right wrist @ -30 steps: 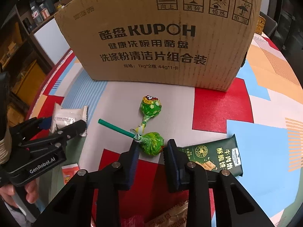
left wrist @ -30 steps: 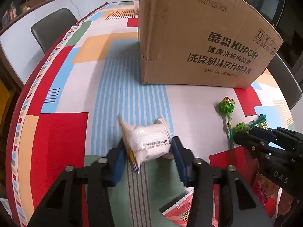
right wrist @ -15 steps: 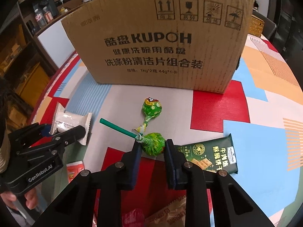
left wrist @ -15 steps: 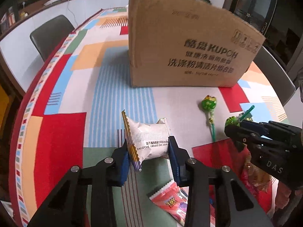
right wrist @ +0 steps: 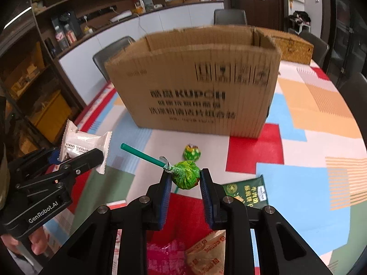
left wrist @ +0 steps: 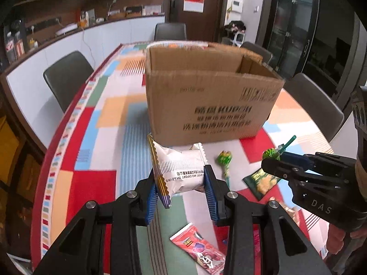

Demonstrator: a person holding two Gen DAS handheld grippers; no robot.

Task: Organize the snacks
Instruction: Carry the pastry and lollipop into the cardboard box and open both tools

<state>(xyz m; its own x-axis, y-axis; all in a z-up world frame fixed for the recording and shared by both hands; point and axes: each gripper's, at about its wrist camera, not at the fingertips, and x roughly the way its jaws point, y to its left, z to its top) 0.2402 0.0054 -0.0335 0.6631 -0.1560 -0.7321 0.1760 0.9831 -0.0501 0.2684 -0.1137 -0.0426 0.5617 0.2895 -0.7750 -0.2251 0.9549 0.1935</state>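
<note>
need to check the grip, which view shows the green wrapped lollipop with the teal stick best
The right wrist view: the green wrapped lollipop with the teal stick sits centred between the right gripper fingers, its head clamped and stick angled up-left. The left wrist view shows it only small at the right, partly hidden behind that gripper.

Table [left wrist: 110,105] under box [left wrist: 206,105], snacks

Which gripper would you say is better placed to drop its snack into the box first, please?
Probably the left. The left gripper holds the white packet directly before the box, near its front wall. The right gripper, clamping the lollipop, seems farther back, with a second lollipop between.
</note>
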